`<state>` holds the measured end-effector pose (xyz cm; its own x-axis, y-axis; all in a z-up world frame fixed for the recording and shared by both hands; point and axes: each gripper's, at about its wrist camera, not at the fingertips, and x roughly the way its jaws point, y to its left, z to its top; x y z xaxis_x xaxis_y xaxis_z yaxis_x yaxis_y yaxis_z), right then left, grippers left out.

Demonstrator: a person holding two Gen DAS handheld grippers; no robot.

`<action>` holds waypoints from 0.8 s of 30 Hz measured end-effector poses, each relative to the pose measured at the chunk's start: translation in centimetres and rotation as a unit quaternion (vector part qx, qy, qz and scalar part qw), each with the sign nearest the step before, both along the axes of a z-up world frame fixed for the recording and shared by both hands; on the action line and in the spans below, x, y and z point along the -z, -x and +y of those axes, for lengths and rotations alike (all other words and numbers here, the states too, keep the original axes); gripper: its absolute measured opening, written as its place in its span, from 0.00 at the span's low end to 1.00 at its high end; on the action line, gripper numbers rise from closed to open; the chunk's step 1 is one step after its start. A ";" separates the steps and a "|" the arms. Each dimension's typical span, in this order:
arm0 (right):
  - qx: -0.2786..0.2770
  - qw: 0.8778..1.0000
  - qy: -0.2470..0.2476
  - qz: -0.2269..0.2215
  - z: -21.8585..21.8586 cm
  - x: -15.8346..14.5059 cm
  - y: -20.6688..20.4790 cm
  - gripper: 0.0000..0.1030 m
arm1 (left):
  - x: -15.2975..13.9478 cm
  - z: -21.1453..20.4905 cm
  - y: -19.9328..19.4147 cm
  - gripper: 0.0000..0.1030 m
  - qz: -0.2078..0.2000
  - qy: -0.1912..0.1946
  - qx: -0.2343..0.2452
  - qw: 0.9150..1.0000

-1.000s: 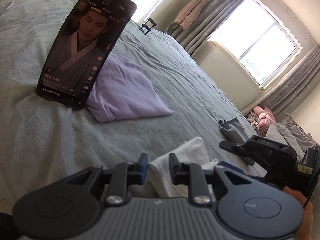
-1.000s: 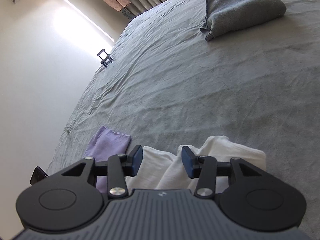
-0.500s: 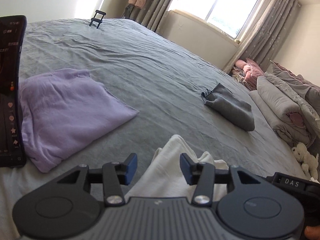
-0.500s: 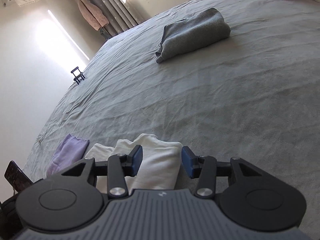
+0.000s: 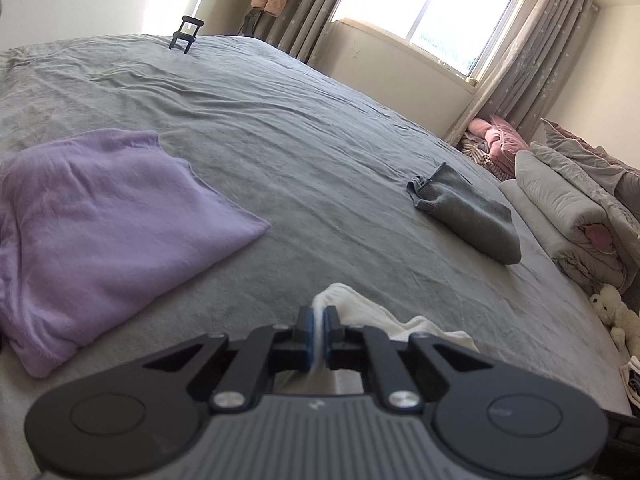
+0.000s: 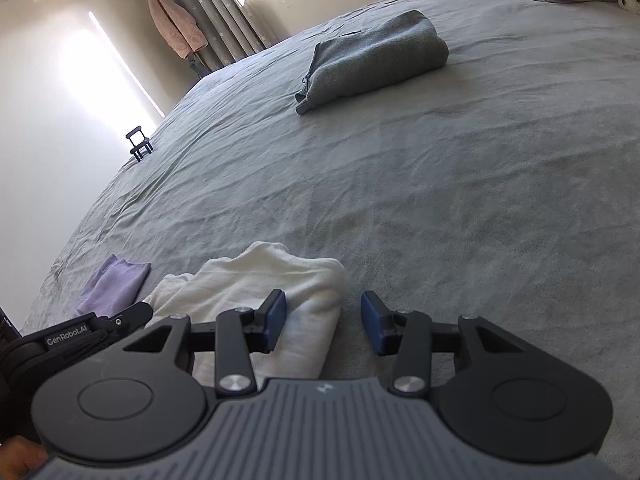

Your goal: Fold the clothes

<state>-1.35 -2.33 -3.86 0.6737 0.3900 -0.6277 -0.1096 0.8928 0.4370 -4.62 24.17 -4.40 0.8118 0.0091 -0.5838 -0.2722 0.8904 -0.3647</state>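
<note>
On a wide bed (image 5: 304, 128) covered in a grey sheet, a folded lilac garment (image 5: 100, 232) lies flat at the left of the left wrist view, well apart from a folded grey knit garment (image 5: 468, 216) farther right. At the near edge between them, the left gripper (image 5: 319, 334) is clenched on a thin fold of the white garment (image 5: 384, 316), the cloth pinched between its blue pads and running back under the tool. Beyond the grey knit, rolled grey bedding (image 5: 572, 216) is stacked along the bed's right side, with a small white plush toy (image 5: 616, 312) below it. In the right wrist view, the white garment (image 6: 256, 280) lies bunched on the sheet (its folds loose, not squared), and the right gripper (image 6: 323, 326) stands released over its right edge, one pad above the cloth, the other above bare sheet. A small black phone stand (image 6: 139, 143) sits at the bed's far edge.
</note>
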 end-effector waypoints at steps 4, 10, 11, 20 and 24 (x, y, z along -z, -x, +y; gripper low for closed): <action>-0.011 1.000 0.020 -0.013 0.2 0.0 0.2 0.36 | 0.3 0.6 0.0 0.03 0.024 -0.025 -0.023 0.999; -0.018 0.999 0.024 -0.038 0.6 -1.1 0.5 0.37 | -1.5 0.8 1.4 0.05 -0.012 -0.015 -0.015 1.000; -0.026 0.998 0.027 -0.045 1.0 -1.3 0.5 0.37 | -1.9 0.7 1.5 0.05 -0.023 -0.018 -0.010 1.000; -0.088 0.992 0.055 -0.079 4.4 -1.6 -0.2 0.36 | -1.3 -2.2 -1.2 0.04 -0.043 -0.041 0.107 0.992; -0.080 0.992 0.066 -0.076 4.3 -0.9 -1.6 0.32 | 0.1 -1.9 -2.3 0.03 -0.034 -0.067 0.106 0.992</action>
<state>0.26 1.94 -2.92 0.7003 0.4211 -0.5764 -0.3098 0.9068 0.2860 -2.29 22.31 -4.49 0.8407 -0.0923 -0.5336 -0.0525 0.9668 -0.2500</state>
